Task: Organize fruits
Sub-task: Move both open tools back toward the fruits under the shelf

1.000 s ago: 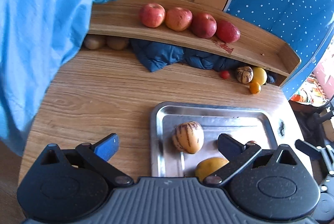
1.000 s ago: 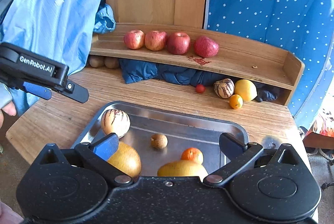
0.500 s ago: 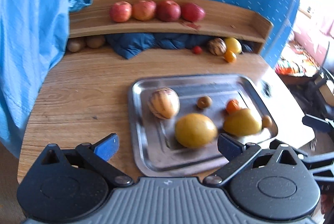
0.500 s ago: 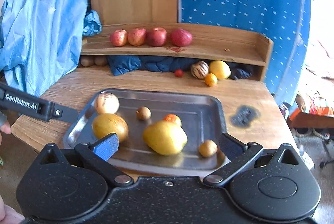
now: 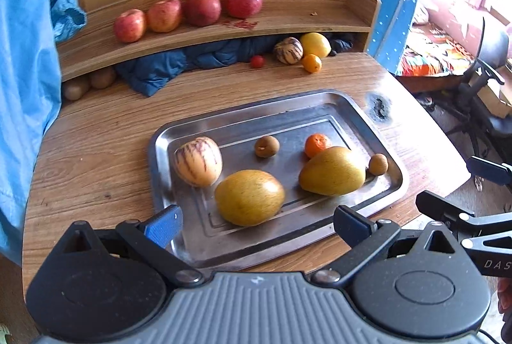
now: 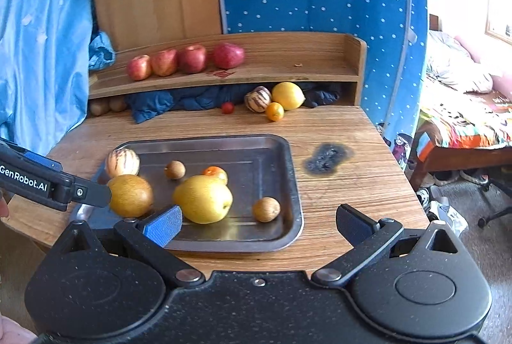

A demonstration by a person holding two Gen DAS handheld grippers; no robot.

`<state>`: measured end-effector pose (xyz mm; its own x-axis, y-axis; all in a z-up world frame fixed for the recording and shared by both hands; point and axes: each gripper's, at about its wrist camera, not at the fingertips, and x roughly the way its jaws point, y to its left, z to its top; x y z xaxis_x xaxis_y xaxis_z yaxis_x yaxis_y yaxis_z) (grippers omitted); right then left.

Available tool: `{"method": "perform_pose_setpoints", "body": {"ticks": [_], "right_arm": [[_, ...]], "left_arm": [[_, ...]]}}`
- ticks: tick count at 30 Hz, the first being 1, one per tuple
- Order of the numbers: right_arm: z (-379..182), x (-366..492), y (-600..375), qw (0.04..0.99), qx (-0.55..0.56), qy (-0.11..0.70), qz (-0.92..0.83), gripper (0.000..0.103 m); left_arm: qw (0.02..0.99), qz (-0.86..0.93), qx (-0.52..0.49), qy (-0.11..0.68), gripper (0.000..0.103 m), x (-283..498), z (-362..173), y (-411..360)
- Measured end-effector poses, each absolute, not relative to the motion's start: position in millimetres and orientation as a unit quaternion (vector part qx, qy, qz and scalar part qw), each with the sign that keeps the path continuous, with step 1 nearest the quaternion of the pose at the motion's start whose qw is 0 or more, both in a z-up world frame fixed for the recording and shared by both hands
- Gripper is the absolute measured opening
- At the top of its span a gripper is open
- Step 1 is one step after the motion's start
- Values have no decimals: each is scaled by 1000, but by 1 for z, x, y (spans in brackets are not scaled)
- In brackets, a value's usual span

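left wrist view: the left gripper [image 5: 257, 224] has its fingers spread wide and holds nothing, poised over the near edge of a shiny steel tray [image 5: 353, 110] on the wood-grain table [image 5: 96, 145]. just ahead, between the fingers, lies a smooth golden oval fruit [image 5: 249, 197]; a second one [image 5: 332, 171] sits to its right, touching a small orange [image 5: 317, 144]. a cream, purple-striped melon [image 5: 198, 161] rests at the tray's left, with two little brown round fruits [image 5: 266, 146] farther in. four red apples [image 5: 188, 11] line the curved wooden shelf [image 5: 304, 14].

right wrist view: the right gripper [image 6: 259, 224] is likewise spread and empty, hanging over the tray's [image 6: 288, 158] near right corner. a brown round fruit [image 6: 266, 209] lies just ahead between the fingers; the yellow oval fruit [image 6: 203, 199] sits beside the blue-padded left finger [image 6: 163, 225].
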<state>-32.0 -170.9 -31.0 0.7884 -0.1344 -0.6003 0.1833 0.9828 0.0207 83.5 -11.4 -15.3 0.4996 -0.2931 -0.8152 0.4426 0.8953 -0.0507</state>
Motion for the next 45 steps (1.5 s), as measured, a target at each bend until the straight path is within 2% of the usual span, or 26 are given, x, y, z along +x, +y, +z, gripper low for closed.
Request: {"method": "perform_pose_setpoints", "body": {"ticks": [9, 25, 45], "right_arm": [[-31, -14, -188, 944, 44, 309, -105, 102], [-35, 73, -217, 940, 41, 315, -127, 102], [-59, 197, -251, 924, 9, 359, -129, 102]], "left_arm": [[862, -224, 91, 445, 102, 110, -15, -28], [863, -235, 86, 438, 102, 220, -17, -61], [849, -239, 102, 459, 102, 343, -66, -108]]}}
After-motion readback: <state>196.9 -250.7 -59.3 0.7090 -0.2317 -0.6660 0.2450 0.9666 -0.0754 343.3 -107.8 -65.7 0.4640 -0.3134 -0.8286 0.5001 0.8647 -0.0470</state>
